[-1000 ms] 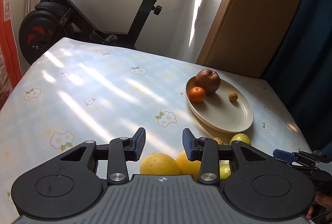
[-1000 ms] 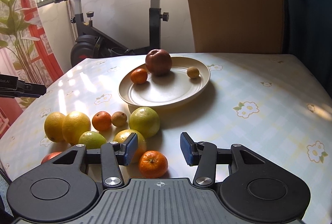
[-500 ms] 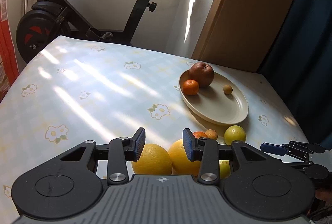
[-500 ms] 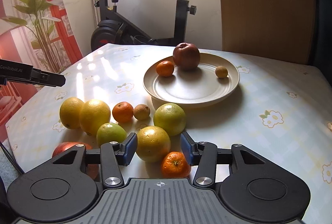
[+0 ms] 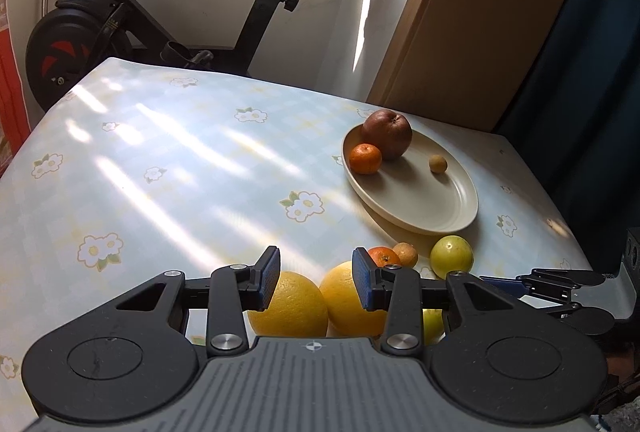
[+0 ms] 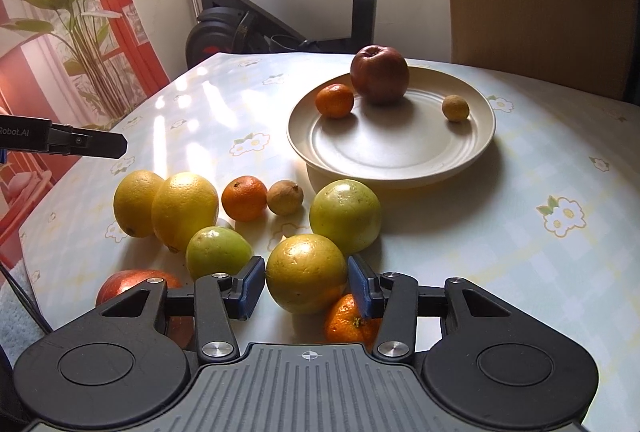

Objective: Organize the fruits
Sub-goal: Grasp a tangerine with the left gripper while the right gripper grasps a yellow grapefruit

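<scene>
On the table (image 6: 520,232) we see a plate (image 6: 400,160) holding an apple (image 6: 379,74), a tangerine (image 6: 334,100) to its left and a small fruit (image 6: 455,107) to its right, with loose fruits (image 6: 224,212) lying before the plate and an exercise bike (image 6: 280,12) standing behind the table.

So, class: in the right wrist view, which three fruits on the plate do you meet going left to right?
Small orange → red apple → small brownish-yellow fruit, all on the plate.
</scene>
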`<action>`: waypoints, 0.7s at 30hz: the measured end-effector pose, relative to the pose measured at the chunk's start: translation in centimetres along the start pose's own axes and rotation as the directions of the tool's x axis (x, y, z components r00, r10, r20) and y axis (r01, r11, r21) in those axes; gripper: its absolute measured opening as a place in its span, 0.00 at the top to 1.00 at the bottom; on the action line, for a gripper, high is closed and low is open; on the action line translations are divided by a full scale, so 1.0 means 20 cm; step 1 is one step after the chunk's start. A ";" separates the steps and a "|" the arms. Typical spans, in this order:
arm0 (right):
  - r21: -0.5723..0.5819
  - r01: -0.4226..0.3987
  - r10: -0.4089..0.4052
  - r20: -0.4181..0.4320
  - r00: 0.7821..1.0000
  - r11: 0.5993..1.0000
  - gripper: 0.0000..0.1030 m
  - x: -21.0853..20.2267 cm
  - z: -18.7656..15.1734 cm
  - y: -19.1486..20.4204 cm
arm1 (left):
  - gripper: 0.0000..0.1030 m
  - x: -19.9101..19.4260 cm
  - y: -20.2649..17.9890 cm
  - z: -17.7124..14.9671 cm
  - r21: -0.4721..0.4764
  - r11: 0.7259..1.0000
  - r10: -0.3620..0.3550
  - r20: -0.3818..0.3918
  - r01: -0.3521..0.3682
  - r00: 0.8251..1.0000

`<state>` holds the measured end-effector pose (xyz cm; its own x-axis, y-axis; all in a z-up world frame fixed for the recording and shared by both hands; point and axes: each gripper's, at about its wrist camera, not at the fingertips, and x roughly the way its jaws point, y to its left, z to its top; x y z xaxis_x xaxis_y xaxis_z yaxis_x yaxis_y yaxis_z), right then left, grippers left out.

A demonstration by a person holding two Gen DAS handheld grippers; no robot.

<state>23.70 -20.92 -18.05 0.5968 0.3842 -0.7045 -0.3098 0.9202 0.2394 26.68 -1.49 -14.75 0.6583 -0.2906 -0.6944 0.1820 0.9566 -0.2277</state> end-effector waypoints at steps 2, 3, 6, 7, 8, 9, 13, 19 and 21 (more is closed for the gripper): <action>0.016 -0.015 0.015 0.006 1.000 1.000 0.60 -0.01 0.00 -0.01 | 0.59 0.02 -0.01 0.02 0.006 1.000 -0.017 -0.014 0.017 1.000; 0.022 -0.022 0.022 0.012 1.000 1.000 0.60 -0.02 -0.01 -0.01 | 0.59 0.04 -0.02 0.03 0.008 1.000 -0.026 -0.021 0.026 0.999; 0.030 -0.033 0.032 0.040 0.999 0.999 0.60 -0.05 -0.01 0.00 | 0.56 0.09 -0.04 0.07 0.030 0.997 -0.075 -0.060 0.076 0.995; 0.036 -0.037 0.035 0.052 0.998 0.999 0.60 -0.07 0.00 -0.01 | 0.56 0.12 -0.06 0.09 0.046 0.994 -0.094 -0.074 0.097 0.993; 0.037 -0.038 0.036 0.060 0.998 0.999 0.60 -0.08 0.00 -0.01 | 0.56 0.14 -0.07 0.11 0.063 0.990 -0.123 -0.092 0.129 0.988; 0.037 -0.031 0.029 0.072 0.997 0.999 0.60 -0.09 0.01 -0.01 | 0.56 0.18 -0.09 0.13 0.084 0.981 -0.164 -0.118 0.174 0.979; 0.041 0.008 -0.013 0.115 0.993 0.999 0.60 -0.14 0.04 -0.04 | 0.56 0.32 -0.13 0.23 0.127 0.972 -0.167 -0.206 0.195 0.964; 0.085 0.043 -0.057 0.170 0.984 0.995 0.60 -0.20 0.07 -0.12 | 0.57 0.52 -0.18 0.28 0.146 0.951 -0.210 -0.339 0.272 0.917; 0.091 0.054 -0.069 0.176 0.982 0.994 0.60 -0.21 0.07 -0.14 | 0.56 0.56 -0.19 0.27 0.163 0.945 -0.206 -0.375 0.284 0.904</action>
<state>23.15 -25.07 -14.81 0.7377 0.3265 -0.5909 -0.2086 0.9427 0.2605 37.23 -8.26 -18.05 0.2831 -0.4689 -0.8367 0.4780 0.8253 -0.3007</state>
